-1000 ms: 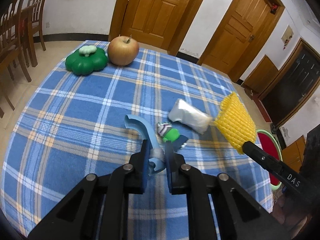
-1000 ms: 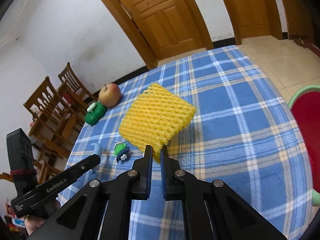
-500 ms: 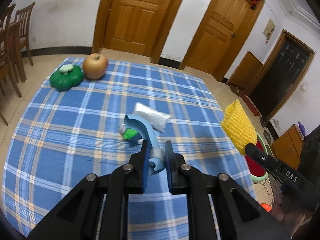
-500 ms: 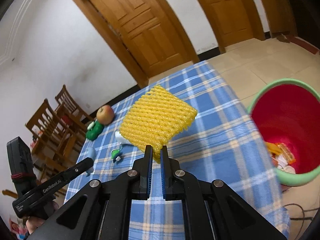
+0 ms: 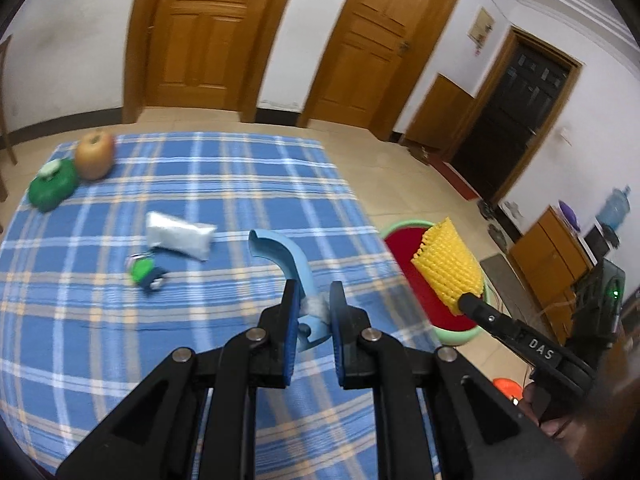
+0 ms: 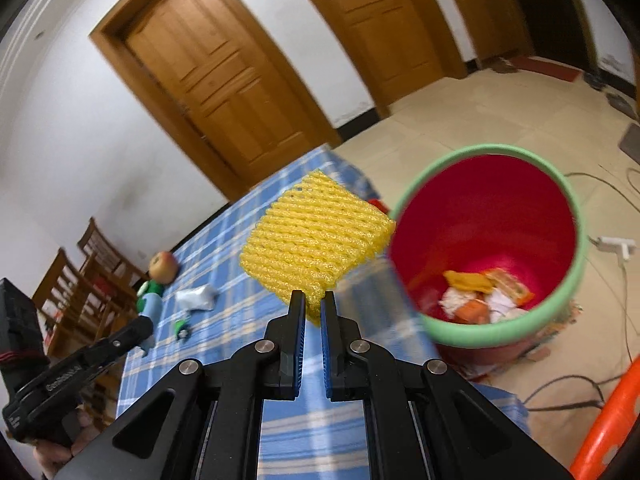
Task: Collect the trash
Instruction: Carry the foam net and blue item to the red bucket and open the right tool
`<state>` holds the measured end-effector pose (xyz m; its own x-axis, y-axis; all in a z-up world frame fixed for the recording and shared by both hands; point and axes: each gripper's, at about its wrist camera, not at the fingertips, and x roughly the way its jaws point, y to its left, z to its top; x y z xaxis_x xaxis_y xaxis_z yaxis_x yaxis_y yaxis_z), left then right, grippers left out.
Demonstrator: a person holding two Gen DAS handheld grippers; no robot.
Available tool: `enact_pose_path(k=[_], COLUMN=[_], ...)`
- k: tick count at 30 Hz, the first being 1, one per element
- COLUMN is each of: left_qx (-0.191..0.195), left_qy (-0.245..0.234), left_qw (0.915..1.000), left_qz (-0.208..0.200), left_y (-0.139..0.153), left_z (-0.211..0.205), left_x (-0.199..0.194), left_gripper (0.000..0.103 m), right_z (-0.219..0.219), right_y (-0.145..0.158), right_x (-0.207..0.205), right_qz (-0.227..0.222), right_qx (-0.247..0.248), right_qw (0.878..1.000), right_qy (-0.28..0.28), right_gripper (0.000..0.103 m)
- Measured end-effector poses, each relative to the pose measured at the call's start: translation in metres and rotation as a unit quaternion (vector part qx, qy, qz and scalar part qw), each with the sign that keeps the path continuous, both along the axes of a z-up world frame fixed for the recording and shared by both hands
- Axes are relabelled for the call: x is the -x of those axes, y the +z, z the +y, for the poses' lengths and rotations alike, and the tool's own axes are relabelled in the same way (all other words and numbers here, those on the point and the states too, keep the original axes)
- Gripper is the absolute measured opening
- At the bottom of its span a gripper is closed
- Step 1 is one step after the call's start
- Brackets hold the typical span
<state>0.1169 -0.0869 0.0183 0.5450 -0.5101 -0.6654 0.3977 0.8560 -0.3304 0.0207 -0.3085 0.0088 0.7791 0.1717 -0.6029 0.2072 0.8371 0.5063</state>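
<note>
My right gripper [image 6: 312, 300] is shut on a yellow foam fruit net [image 6: 314, 242] and holds it in the air beside the rim of a red bin with a green rim [image 6: 500, 330] that has trash inside. In the left wrist view the net [image 5: 446, 268] hangs in front of the bin [image 5: 404, 236]. My left gripper [image 5: 313, 300] is shut on a curved light-blue plastic piece [image 5: 290, 258] and holds it above the table's right edge. A white packet [image 5: 178, 234] and a small green wrapper [image 5: 145, 270] lie on the blue plaid tablecloth [image 5: 120, 320].
An apple [image 5: 94, 155] and a green pumpkin-shaped toy [image 5: 52, 189] sit at the table's far left corner. Wooden chairs [image 6: 80, 276] stand beyond the table. Cables and a power strip [image 6: 614, 244] lie on the tiled floor by the bin. An orange object [image 6: 608, 412] is at lower right.
Both grippers have moved right, off the table's middle towards the bin, each still holding its item. The bin now fills much more of the right wrist view.
</note>
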Motion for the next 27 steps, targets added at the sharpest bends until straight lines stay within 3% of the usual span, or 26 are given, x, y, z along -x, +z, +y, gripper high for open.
enact_pose_path(k=[9, 21, 27], left_qx=[-0.018, -0.038, -0.044], left_qy=[-0.052, -0.094, -0.115], left_qw=[0.9985, 0.9949, 0.9924], left_qz=[-0.001, 0.001, 0.001], left_y=[0.0, -0.006, -0.009], left_z=[-0.055, -0.106, -0.128], left_x=[-0.002, -0.006, -0.003], left_gripper=[0.014, 0.014, 0.014], right_z=[-0.054, -0.105, -0.112], right_y=[-0.016, -0.04, -0.047], right_x=[0.022, 0.023, 0.024], right_qz=[0.021, 0.049, 0.053], right_qx=[-0.013, -0.03, -0.038], right_qw=[0.997, 0.99, 0.989], right_qy=[-0.079, -0.129, -0.131], right_gripper=[0.007, 0.011, 0.022])
